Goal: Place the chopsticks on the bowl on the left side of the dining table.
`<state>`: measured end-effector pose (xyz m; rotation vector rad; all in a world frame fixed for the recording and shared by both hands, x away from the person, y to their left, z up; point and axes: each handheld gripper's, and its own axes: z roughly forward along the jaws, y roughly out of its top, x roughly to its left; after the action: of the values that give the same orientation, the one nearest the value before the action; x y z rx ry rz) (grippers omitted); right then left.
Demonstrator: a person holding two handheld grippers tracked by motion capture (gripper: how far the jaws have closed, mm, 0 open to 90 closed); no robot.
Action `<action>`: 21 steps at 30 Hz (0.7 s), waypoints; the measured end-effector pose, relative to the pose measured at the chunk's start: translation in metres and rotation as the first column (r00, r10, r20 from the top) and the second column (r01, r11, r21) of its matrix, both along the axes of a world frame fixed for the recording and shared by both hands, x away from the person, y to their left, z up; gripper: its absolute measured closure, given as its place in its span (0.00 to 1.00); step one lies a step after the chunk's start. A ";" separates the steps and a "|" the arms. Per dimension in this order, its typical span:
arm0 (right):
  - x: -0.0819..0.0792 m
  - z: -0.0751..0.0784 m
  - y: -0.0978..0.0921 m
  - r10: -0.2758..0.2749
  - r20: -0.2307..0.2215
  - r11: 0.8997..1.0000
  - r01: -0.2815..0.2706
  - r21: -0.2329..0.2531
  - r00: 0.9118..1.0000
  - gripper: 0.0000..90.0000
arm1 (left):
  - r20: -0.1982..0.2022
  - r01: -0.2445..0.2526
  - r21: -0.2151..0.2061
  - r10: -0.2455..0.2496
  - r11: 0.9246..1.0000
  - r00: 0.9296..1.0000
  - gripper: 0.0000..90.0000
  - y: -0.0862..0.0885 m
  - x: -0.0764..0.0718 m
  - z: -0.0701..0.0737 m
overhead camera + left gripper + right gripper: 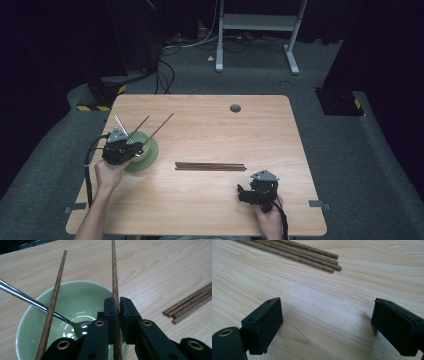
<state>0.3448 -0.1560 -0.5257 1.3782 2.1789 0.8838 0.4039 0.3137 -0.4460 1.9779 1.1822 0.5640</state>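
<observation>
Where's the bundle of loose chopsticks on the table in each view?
High view: chopstick bundle lies mid-table, right of the green bowl.
Left gripper view: its ends at the right edge.
Right gripper view: its ends at top, beyond the open right tool.
Shared landmark: the bundle itself.

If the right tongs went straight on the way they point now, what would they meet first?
Probably the chopsticks lying on the table. The right tongs stand open just over bare wood, and the bundle's ends lie across the line ahead. Nothing else sits between, though the distance is hard to judge.
</observation>
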 end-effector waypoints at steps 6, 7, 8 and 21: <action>0.000 0.000 0.000 0.000 0.000 1.000 0.000 0.000 1.000 0.11 | -0.001 -0.019 0.024 0.019 1.000 1.000 0.93 0.007 -0.002 0.001; 0.000 0.000 0.000 0.000 0.000 1.000 0.000 0.000 1.000 0.11 | -0.003 -0.021 0.030 0.021 0.999 1.000 0.93 0.008 -0.002 0.000; 0.000 0.000 0.000 0.000 0.000 1.000 0.000 0.000 1.000 0.11 | -0.004 -0.023 0.032 0.023 0.999 1.000 0.93 0.008 -0.002 0.000; 0.000 0.000 0.000 0.000 0.000 1.000 0.000 0.000 1.000 0.11 | -0.006 -0.057 0.056 0.058 0.997 0.998 0.93 0.021 -0.006 -0.002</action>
<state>0.3447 -0.1560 -0.5257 1.3781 2.1786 0.8837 0.3977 0.3352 -0.4478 1.9994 1.2440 0.6252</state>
